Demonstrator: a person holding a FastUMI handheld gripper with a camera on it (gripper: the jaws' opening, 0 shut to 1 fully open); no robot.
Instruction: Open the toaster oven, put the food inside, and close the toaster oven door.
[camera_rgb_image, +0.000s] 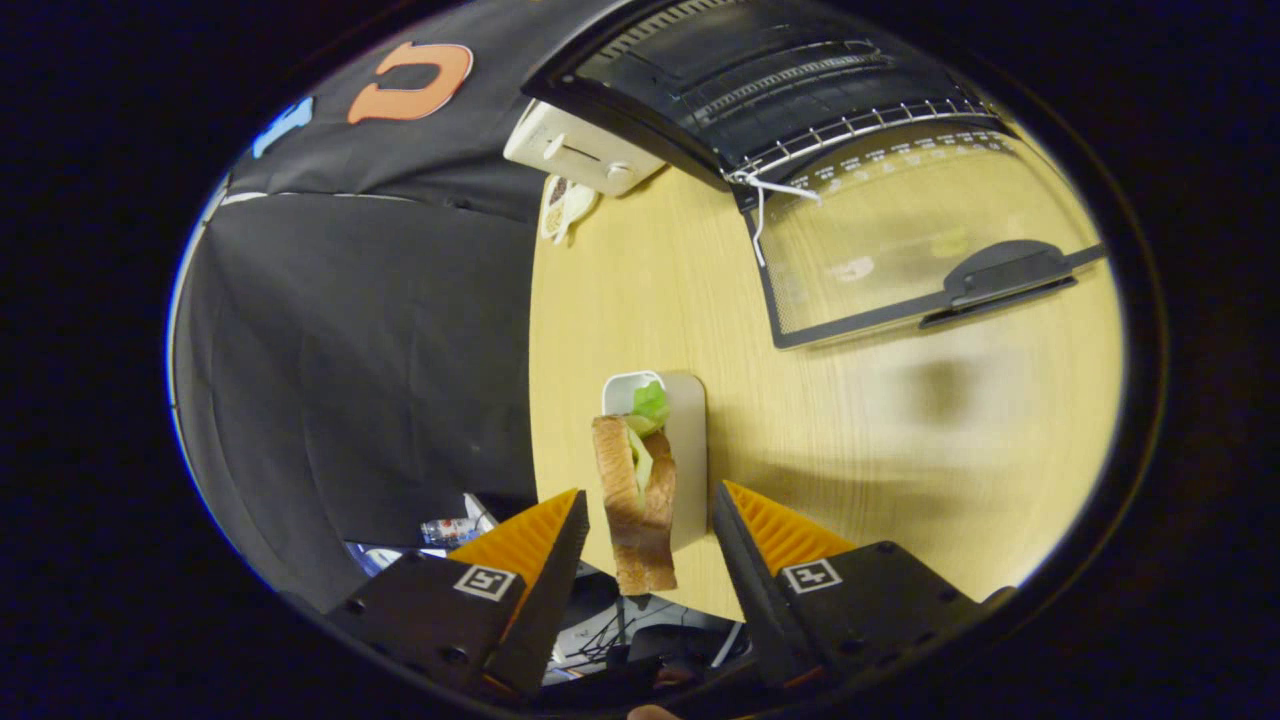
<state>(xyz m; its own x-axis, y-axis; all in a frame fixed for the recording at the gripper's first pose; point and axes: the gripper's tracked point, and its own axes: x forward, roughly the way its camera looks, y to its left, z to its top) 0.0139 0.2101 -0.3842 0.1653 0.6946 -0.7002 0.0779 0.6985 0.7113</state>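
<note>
Gripper (648, 525) agape, lettuce sandwich (637, 500) between

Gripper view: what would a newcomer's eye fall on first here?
The sandwich standing on edge against a small white tray, between the open jaws of the gripper, neither touching it. Beyond, on the wooden table, the toaster oven gapes, its glass door folded down flat.

A pale wood-grain table (850, 420) with a smooth matt finish carries the oven (760, 80), its wire rack (860, 125) bright metal, its open door (880, 240) glossy glass framed in matt dark trim. Beside the oven, a toaster (580, 150) in smooth plastic. Behind, matt cloth (350, 350).
</note>
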